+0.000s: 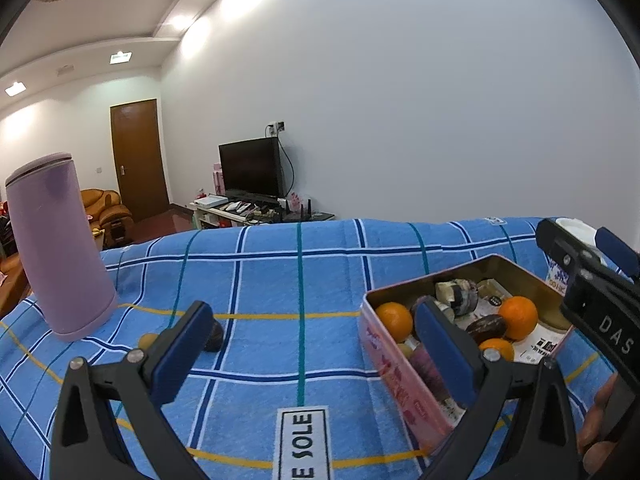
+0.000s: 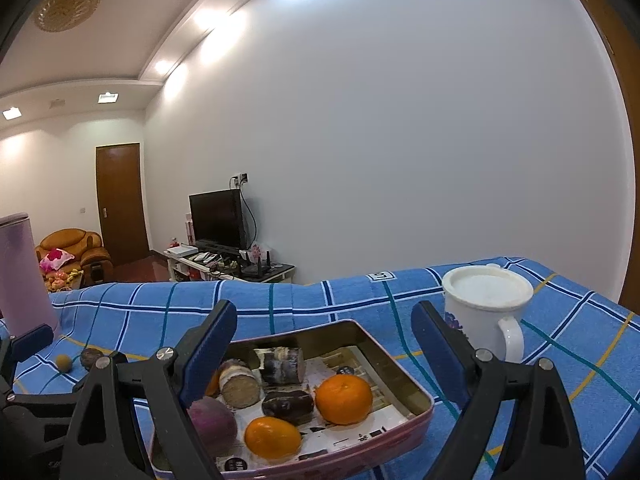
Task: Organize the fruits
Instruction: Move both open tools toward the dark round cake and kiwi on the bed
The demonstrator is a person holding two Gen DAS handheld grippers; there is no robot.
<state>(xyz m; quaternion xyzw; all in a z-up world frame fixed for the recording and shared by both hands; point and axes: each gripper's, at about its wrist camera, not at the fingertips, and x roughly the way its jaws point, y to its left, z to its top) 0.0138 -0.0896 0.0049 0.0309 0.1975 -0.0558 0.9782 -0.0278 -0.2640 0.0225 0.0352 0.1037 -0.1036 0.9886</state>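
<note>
Fruit remains outside the tin point(image 1: 400, 376): dark fruit point(image 1: 213, 336) at lower left. Left gripper point(image 1: 316, 354), jaws wide and empty, should straddle it squarely; right gripper point(image 2: 324, 356) hangs open.

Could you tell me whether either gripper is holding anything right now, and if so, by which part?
Nothing is held: the left gripper and right gripper both stand open and empty near the tin.

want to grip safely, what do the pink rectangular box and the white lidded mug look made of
Pink rectangular box: likely thin metal tin; shiny golden inner walls, rolled rim, printed outside. White lidded mug: probably glazed ceramic or enamel; glossy handle, painted flower. Cannot tell which.
</note>
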